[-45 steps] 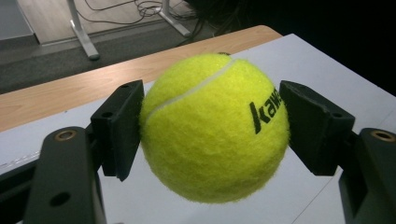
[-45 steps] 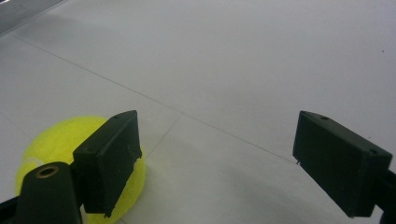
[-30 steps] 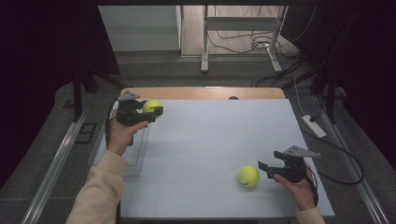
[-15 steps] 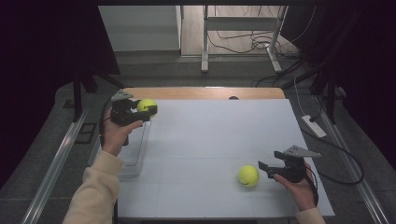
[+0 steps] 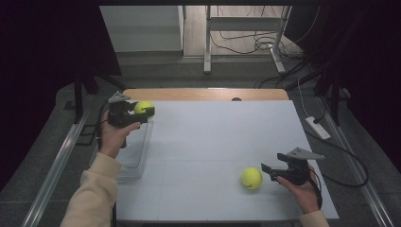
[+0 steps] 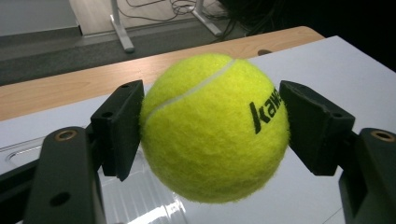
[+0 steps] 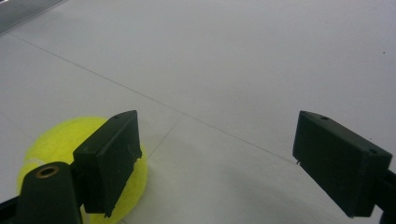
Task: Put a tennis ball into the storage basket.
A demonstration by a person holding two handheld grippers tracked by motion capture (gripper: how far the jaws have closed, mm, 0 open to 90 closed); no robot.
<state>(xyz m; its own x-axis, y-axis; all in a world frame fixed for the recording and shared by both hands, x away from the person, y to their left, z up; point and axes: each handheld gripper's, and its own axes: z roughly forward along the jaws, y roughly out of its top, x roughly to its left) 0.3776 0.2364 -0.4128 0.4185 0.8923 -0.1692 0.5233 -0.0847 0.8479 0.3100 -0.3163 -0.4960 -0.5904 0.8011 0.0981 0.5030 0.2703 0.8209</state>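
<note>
So far we have one tennis ball [image 5: 143, 107] clamped in our left gripper [image 5: 142, 112], raised above the clear tray [image 5: 135, 156] at the desk's [image 5: 213, 137] left edge; the second ball [image 5: 251, 178] lies beside our right gripper [image 5: 267, 170], jaws apart, awaiting pickup.

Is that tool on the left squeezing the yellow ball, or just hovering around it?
Squeezing it. In the left gripper view both black pads of the left tool press against the tennis ball, which hangs above the table.

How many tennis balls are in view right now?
2. One ball is clamped in the left gripper above the clear tray; the other lies on the table beside the open right gripper.
</note>
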